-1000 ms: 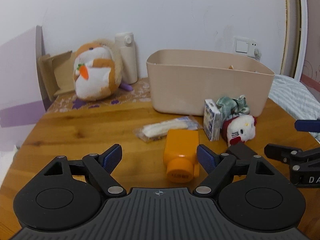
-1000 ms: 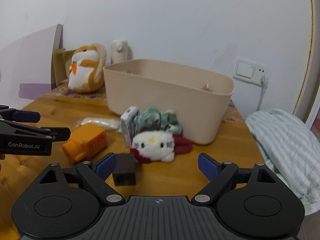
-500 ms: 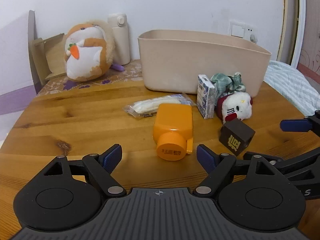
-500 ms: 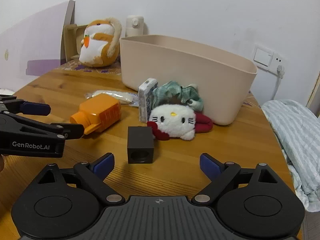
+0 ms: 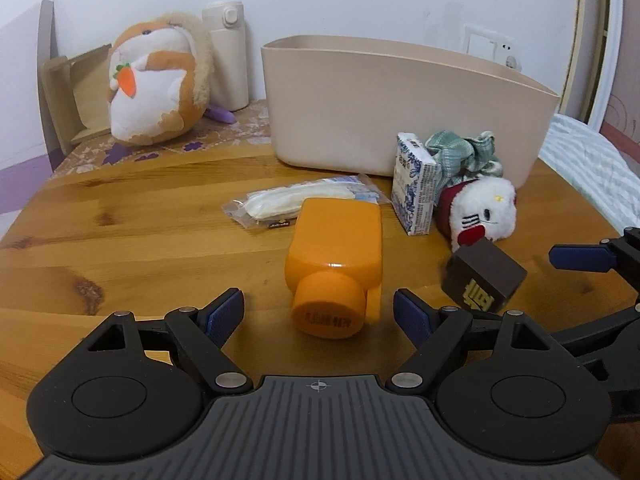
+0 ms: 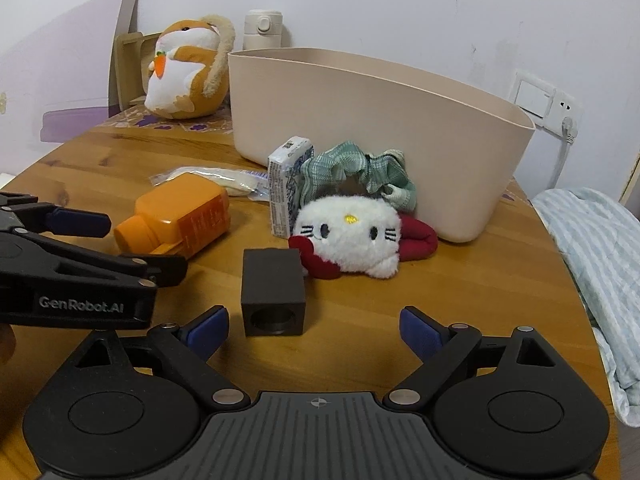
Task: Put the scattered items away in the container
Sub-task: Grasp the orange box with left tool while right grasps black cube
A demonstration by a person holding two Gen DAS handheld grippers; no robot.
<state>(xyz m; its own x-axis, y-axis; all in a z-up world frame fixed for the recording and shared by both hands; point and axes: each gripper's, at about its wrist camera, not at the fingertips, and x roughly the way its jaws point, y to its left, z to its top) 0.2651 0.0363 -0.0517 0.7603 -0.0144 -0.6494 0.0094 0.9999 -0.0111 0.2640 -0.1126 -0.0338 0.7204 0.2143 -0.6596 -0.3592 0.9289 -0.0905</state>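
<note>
Two grippers hung wide open and empty over the near edge of the wooden bench (image 5: 120,208), six loose items still lying outside the container. Directly ahead of the left gripper (image 5: 319,312), one orange bottle (image 5: 334,256) lay on its side, cap toward the gripper and long axis running straight away from it, the cap just short of the gap between the spread jaws. Ahead of the right gripper (image 6: 314,326), one dark block (image 6: 273,290) sat slightly left of the centre line, a round hole in its near face; it lay well inside that gripper's reach and right of the left one. By this reading, each hand was nearest its own target, and the bottle would call for a straight push forward before closing across its neck. Behind the block lay one white cat plush (image 6: 350,236) with red trim. Farther back, one flat plastic packet (image 5: 304,200) lay behind the bottle, one small blue-and-white carton (image 5: 414,184) stood upright, and one green checked scrunchie (image 6: 356,170) rested against the container's wall. One beige container (image 5: 360,100) stood toward the far edge, its inside hidden from both cameras. At the far left corner sat one orange-and-white plush toy (image 5: 158,84) and one cream flask (image 5: 228,56), apart from the clutter.
</note>
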